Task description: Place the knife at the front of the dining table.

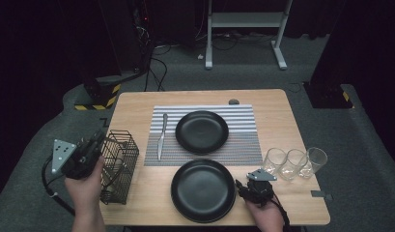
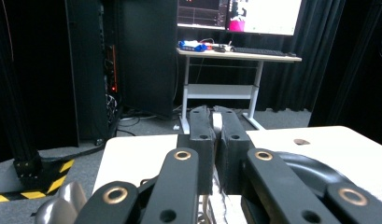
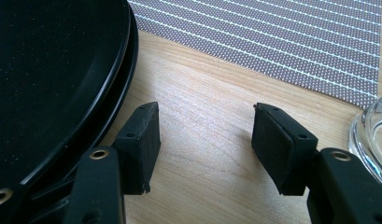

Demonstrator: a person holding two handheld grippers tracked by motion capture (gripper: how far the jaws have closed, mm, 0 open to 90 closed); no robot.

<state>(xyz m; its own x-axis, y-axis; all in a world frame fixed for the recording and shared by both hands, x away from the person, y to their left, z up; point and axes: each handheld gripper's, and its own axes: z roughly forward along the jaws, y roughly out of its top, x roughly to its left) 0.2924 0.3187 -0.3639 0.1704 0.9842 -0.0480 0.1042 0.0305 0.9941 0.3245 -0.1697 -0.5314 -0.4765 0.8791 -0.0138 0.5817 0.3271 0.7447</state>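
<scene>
My left gripper (image 1: pixel 97 137) is held up just left of a black wire basket (image 1: pixel 119 166) at the table's left edge. In the left gripper view its jaws (image 2: pixel 215 114) are shut, with only a thin pale sliver between the tips; I cannot tell what that is. A shiny spoon bowl (image 2: pixel 62 207) shows below them. My right gripper (image 1: pixel 247 185) rests low at the right of the near black plate (image 1: pixel 203 190). Its jaws (image 3: pixel 205 121) are open over bare wood, the left pad beside the plate rim (image 3: pixel 118 70). A glass (image 3: pixel 373 135) is at the right.
A striped placemat (image 1: pixel 243 145) carries a second black plate (image 1: pixel 202 132) and a knife (image 1: pixel 162 137) along its left side. Three glasses (image 1: pixel 295 163) stand at the right edge. A small grey disc (image 1: pixel 233 102) lies at the far edge. A white desk frame (image 1: pixel 243 29) stands beyond.
</scene>
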